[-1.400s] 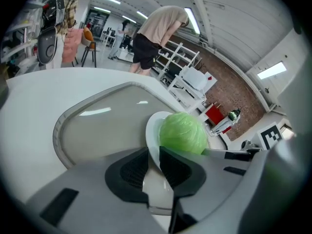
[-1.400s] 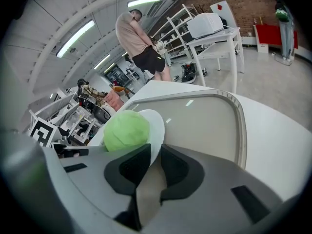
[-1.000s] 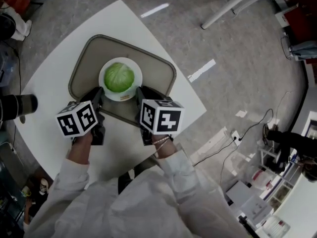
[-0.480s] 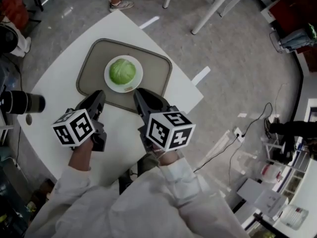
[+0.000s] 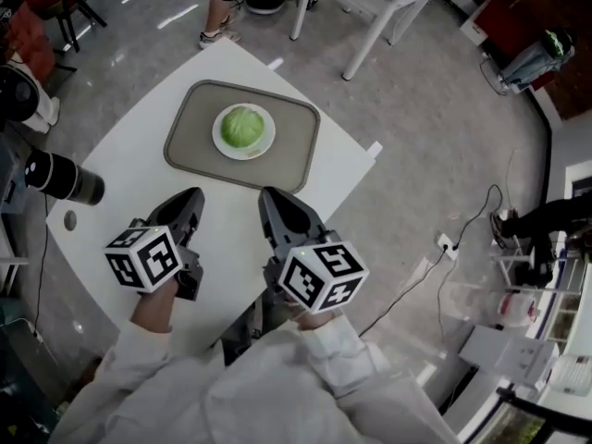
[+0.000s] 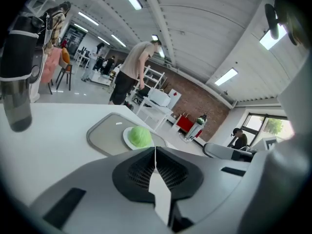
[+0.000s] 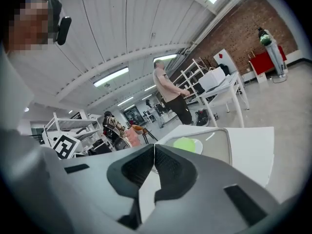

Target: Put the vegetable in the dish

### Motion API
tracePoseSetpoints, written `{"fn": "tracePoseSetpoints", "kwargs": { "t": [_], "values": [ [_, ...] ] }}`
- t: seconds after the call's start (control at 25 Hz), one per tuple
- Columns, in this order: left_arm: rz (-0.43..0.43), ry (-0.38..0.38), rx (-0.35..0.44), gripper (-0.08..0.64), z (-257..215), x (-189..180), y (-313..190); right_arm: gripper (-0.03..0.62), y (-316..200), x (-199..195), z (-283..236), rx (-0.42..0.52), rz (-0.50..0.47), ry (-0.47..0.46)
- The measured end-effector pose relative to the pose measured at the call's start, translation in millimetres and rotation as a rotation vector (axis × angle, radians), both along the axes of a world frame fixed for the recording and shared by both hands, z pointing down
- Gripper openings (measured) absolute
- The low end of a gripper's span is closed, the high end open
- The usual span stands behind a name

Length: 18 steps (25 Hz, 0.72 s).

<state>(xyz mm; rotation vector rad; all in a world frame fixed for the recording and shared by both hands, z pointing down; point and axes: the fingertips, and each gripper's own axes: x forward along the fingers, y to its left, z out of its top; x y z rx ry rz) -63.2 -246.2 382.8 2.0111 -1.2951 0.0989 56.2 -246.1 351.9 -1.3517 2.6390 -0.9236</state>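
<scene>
- Cabbage (image 5: 244, 126) sits in white dish (image 5: 220, 142) on tray (image 5: 190, 146) at far side of table (image 5: 120, 202), head view. Left gripper (image 5: 190, 200) & right gripper (image 5: 268, 198) hang near front edge, well apart from tray. Black camera lens (image 5: 65, 178) on left.
- Left gripper view: jaws pressed together, empty. Dark cylinder (image 6: 17, 77) at left, person (image 6: 129, 72) beyond table.
- Right gripper view: jaws together, empty. Cabbage & tray lie beyond tips.

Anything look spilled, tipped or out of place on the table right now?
Nothing stands out. The cabbage sits in the white dish, which lies flat on the tray. The left gripper and right gripper are shut, empty, short of the tray.
</scene>
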Motion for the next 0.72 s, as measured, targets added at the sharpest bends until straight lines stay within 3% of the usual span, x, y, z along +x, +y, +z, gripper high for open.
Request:
{"fn": "tracePoseSetpoints", "kwargs": {
  "t": [0.28, 0.72],
  "values": [
    [0.073, 0.004, 0.092, 0.009, -29.6, -14.9, 61.2, 0.015, 63.9, -24.9, -18.7, 0.048, 0.058, -0.010],
    [0.213, 0.061, 0.123, 0.008, -43.7, 3.4, 147.2, 0.015, 158.4, -60.4, -26.3, 0.054, 0.005, 0.059]
  ]
}}
